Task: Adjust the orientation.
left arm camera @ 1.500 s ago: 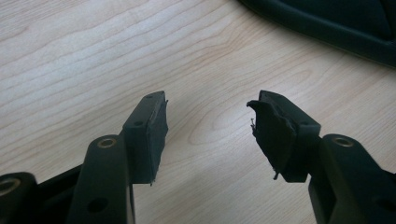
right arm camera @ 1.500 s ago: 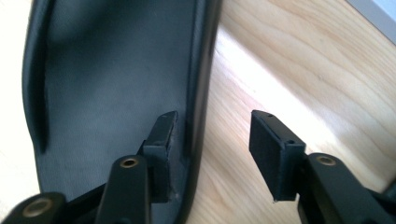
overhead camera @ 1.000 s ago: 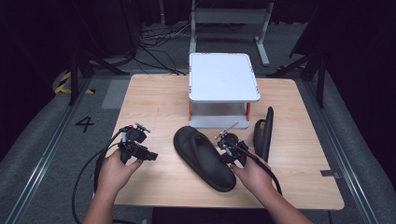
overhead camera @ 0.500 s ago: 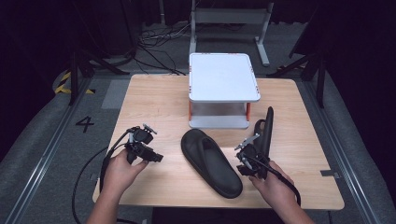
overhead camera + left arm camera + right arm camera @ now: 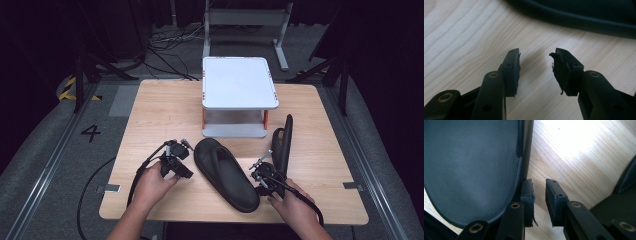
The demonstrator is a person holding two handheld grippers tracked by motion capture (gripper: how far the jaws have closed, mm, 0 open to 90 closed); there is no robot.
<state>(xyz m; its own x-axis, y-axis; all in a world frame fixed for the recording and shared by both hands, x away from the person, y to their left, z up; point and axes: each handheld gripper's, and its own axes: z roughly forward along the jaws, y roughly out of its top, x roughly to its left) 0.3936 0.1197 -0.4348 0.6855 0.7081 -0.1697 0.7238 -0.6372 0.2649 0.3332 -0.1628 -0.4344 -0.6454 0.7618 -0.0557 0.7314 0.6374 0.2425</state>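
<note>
You kept your right gripper (image 5: pixel 262 176) just beside the upright black rubber slipper (image 5: pixel 283 142), jaws a little apart and empty, ready to grab it, while your left gripper (image 5: pixel 181 160), jaws open and just closing on nothing, neared the flat black slipper (image 5: pixel 226 172) on the wooden desk (image 5: pixel 165 110).

The right gripper (image 5: pixel 539 195) hangs over the table (image 5: pixel 579 157), its jaws a narrow gap apart with only bare wood between them. The left jaw sits just beside a black slipper (image 5: pixel 471 170), perhaps touching its edge. Another dark shape (image 5: pixel 627 180) crosses the right edge.
</note>
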